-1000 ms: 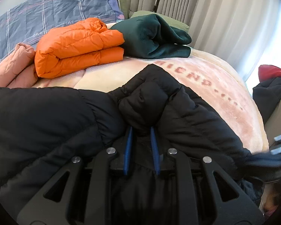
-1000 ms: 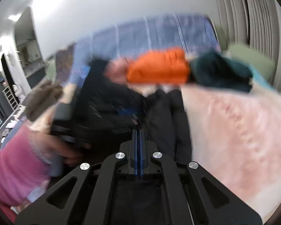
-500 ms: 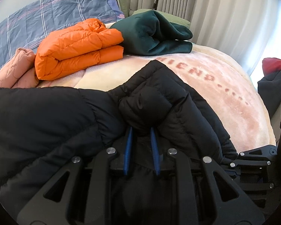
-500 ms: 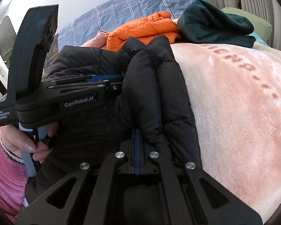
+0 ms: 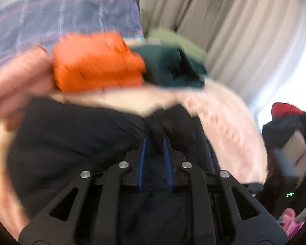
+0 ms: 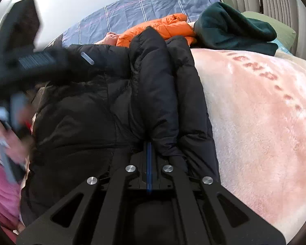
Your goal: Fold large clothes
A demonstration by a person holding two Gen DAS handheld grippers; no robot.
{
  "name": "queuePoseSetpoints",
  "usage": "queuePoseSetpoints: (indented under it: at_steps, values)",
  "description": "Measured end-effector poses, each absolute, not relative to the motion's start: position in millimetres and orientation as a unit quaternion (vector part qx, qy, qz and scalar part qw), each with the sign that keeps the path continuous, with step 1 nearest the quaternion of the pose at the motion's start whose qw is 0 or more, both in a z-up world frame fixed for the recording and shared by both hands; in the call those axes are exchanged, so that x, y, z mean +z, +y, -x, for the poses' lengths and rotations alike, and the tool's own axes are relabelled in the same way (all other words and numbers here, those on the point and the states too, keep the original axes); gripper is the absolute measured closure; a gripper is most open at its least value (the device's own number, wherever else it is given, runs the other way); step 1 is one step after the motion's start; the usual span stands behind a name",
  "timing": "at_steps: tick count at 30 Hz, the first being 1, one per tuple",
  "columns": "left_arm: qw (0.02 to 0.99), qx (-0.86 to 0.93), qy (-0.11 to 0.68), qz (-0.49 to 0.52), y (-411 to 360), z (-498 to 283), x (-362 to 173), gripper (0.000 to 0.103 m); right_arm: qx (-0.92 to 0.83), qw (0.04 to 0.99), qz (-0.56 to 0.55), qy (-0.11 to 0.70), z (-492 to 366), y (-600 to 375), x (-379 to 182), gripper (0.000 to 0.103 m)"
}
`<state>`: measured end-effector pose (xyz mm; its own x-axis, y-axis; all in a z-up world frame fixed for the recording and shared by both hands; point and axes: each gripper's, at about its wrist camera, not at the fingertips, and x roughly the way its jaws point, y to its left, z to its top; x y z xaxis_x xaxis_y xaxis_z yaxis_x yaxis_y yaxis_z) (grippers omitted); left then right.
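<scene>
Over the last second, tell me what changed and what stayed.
The left gripper has swung up and away, blurring its view, its jaws closing slightly on the black jacket fold between them. The right gripper stays shut on the jacket's edge. The orange jacket and green garment have not moved.

Daylight floods in from a window [image 5: 295,65] at the right of my left view, blown out to white. That whole view smears with motion blur; the orange jacket [image 5: 98,65] is a streak. My right view is sharp at centre, evenly lit, with soft shadows in the black jacket [image 6: 153,94]. Its left edge blurs. Fisheye bending and dark corners ring both.
</scene>
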<state>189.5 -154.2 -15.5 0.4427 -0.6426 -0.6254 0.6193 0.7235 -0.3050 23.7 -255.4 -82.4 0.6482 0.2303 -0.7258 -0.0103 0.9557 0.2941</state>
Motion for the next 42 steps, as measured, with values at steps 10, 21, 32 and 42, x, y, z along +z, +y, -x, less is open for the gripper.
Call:
queuePoseSetpoints:
  at_steps: [10, 21, 32, 42]
  values:
    - [0.861, -0.272, 0.429, -0.014, -107.3, -244.3, -89.4, 0.1, 0.066, 0.903, -0.116, 0.408, -24.8, -249.6, -84.1, 0.103]
    - [0.866, -0.285, 0.412, -0.009, -99.8, -241.6, -91.6, 0.1, 0.066, 0.903, -0.115, 0.409, -22.3, -248.1, -83.4, 0.103]
    - [0.885, -0.25, 0.391, 0.036, -51.4, -227.2, -66.7, 0.1, 0.067, 0.906, -0.111, 0.404, -21.4, -244.2, -83.1, 0.103]
    - [0.892, -0.207, 0.399, -0.043, -72.7, -222.0, -64.4, 0.1, 0.069, 0.906, -0.116, 0.402, -19.5, -248.2, -83.7, 0.103]
